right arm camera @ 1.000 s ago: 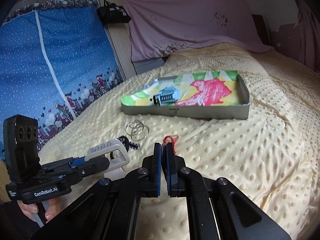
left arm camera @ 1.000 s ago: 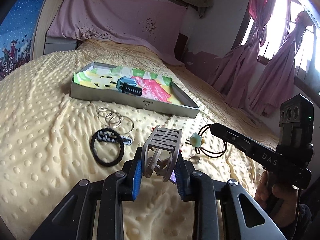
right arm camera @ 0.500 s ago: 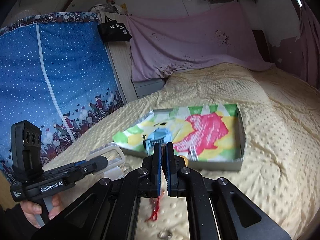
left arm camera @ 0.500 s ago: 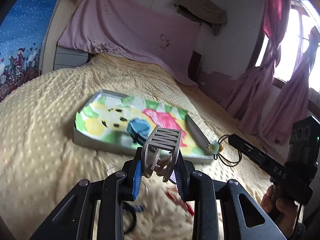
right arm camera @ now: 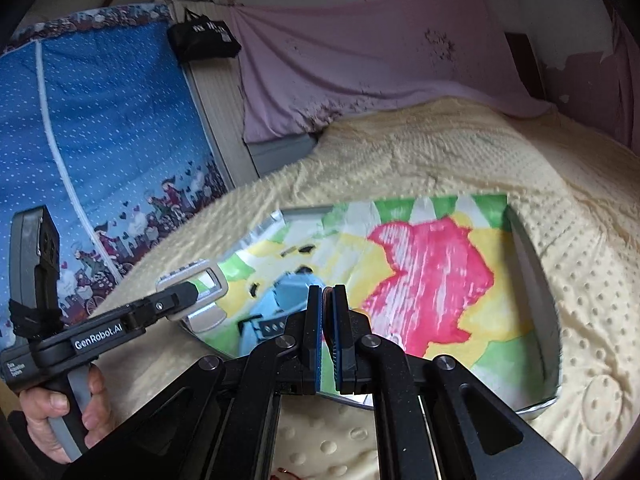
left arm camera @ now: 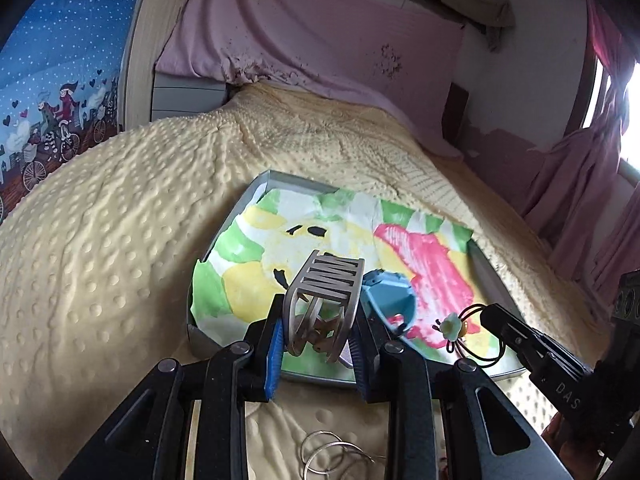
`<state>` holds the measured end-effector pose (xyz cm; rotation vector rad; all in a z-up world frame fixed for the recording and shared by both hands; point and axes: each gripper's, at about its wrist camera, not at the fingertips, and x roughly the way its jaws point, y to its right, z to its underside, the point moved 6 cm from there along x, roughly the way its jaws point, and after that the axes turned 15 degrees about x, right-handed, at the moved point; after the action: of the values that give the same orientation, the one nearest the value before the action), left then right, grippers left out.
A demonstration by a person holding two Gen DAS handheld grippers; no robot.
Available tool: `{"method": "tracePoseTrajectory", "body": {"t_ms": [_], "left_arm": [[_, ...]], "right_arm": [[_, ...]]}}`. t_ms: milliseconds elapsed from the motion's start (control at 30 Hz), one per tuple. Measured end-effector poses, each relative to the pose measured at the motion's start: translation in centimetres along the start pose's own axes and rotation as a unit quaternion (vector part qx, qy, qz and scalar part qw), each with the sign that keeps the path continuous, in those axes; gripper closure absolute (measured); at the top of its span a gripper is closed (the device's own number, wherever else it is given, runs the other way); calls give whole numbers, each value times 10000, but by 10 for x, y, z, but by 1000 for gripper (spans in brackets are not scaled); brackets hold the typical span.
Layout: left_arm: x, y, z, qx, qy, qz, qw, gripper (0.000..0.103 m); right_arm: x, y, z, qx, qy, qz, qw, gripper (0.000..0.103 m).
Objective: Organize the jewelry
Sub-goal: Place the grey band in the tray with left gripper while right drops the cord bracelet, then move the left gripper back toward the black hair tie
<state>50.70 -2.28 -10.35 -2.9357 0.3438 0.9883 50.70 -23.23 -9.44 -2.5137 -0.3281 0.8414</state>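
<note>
Tray on the bed, paper sheet lining it, small box on the sheet, hair claw above the tray's near edge, hair tie to its right, metal rings on the bed before the tray.

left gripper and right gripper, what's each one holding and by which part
Left gripper clamps the grey claw clip by its handle end. Right gripper pinches the flower hair tie by its elastic loop.

- Yellow dotted bedspread spreads below and beyond the fingers.
- Pink sheet hangs far ahead of them.
- Blue patterned curtain to their left.
- Pink window curtains to their right.
</note>
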Motion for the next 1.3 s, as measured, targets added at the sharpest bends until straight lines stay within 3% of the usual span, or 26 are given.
{"method": "tracePoseTrajectory", "body": {"t_ms": [200,433,500,533,600,633,667,900,967,1300], "left_arm": [[19,-1,9,-61,-311,132,9994,76],[22,1,13,-55,-321,156,9993,75],[20,2,13,-48,-283,180,9994,72],[18,3,13,-49,-257,190,9995,68],[14,5,12,-52,-179,188,9996,52],[10,6,12,-49,-100,132,9999,40],[4,6,12,-40,-15,40,10000,38],[-20,3,13,-91,165,-49,9998,33],[-34,1,14,-84,308,-166,9994,21],[-94,17,26,377,945,-430,9939,3]], "right_arm": [[16,12,9,79,-292,260,9992,99],[20,23,11,201,-392,430,9981,98],[19,25,11,202,-373,514,9978,93],[17,26,11,207,-349,522,9978,90],[12,28,12,212,-257,575,9978,70],[8,29,12,204,-201,598,9978,68],[6,30,12,192,-167,631,9977,67],[-28,30,12,55,309,808,9962,66],[-43,28,12,27,495,803,9955,58],[-110,11,27,-121,1215,717,9899,36]]}}
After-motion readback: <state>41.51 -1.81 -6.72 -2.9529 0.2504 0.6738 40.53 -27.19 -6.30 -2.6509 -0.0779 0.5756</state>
